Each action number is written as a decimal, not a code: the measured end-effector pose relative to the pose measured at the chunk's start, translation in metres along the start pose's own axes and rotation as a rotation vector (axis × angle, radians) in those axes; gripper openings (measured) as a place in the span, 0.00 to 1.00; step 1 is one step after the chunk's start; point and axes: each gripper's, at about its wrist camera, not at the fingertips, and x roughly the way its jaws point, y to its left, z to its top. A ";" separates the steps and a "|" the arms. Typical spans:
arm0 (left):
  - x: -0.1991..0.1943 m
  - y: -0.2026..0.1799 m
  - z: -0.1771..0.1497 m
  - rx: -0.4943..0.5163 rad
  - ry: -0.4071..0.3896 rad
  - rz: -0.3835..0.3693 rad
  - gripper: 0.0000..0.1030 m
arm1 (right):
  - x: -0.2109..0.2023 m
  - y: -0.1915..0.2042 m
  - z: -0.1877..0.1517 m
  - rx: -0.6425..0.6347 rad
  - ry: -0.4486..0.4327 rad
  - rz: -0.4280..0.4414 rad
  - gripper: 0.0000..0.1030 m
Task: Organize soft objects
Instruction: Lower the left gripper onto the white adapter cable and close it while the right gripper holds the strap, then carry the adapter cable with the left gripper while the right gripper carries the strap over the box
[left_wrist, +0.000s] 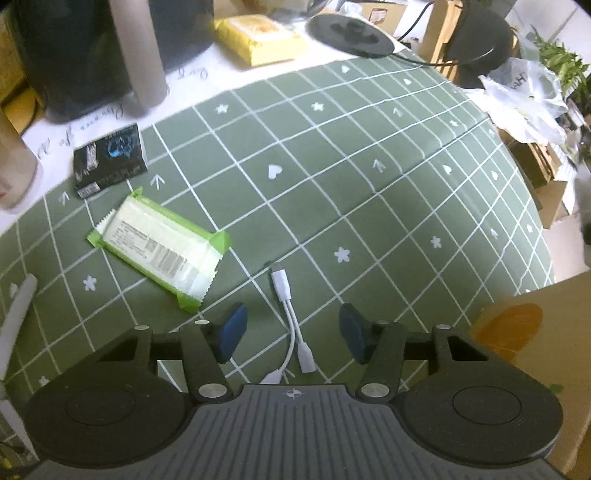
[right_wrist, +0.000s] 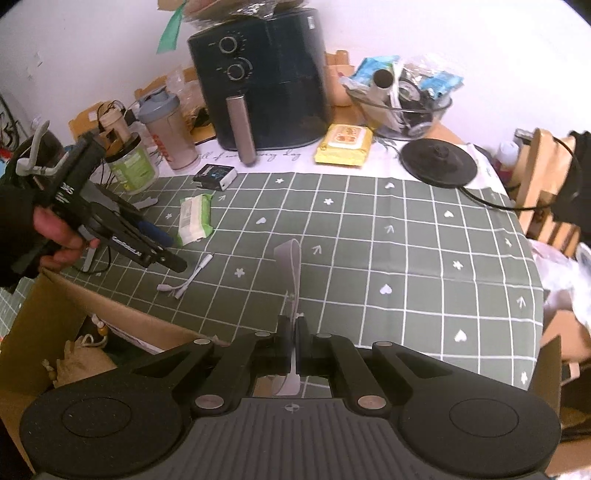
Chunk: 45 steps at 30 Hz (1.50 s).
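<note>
- The right gripper (right_wrist: 293, 339) has its jaws pressed together on a pale grey strap (right_wrist: 291, 266), which stands upright above the green checked tablecloth (right_wrist: 406, 258).
- The left gripper (left_wrist: 291, 332) hovers with jaws spread wide, straddling a white adapter cable (left_wrist: 291, 317) on the cloth.
- Only the right wrist view shows the cardboard box (right_wrist: 55, 317) at the table's near edge and the gloved left hand (right_wrist: 33, 229) angling its gripper downward.
- A green wipes pack (left_wrist: 159, 247) lies nearby.

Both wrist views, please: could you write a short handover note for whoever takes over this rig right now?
Left tool: open, hovering over the white adapter cable on the green tablecloth.
Right tool: shut on a pale strap, held above the cloth.
Cardboard box at the near-left table edge already holds a beige drawstring pouch.
Left: green wipes pack, yellow wipes pack, the cable and the strap are not yet boxed.
</note>
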 end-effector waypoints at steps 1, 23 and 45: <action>0.003 0.002 0.000 -0.005 0.005 -0.007 0.53 | -0.001 -0.001 -0.001 0.008 -0.002 -0.003 0.04; 0.029 0.002 -0.011 0.085 -0.011 0.047 0.06 | -0.013 -0.002 -0.011 0.009 -0.015 -0.038 0.04; -0.048 -0.004 -0.017 0.007 -0.181 0.062 0.02 | -0.030 0.007 0.004 -0.025 -0.063 -0.013 0.04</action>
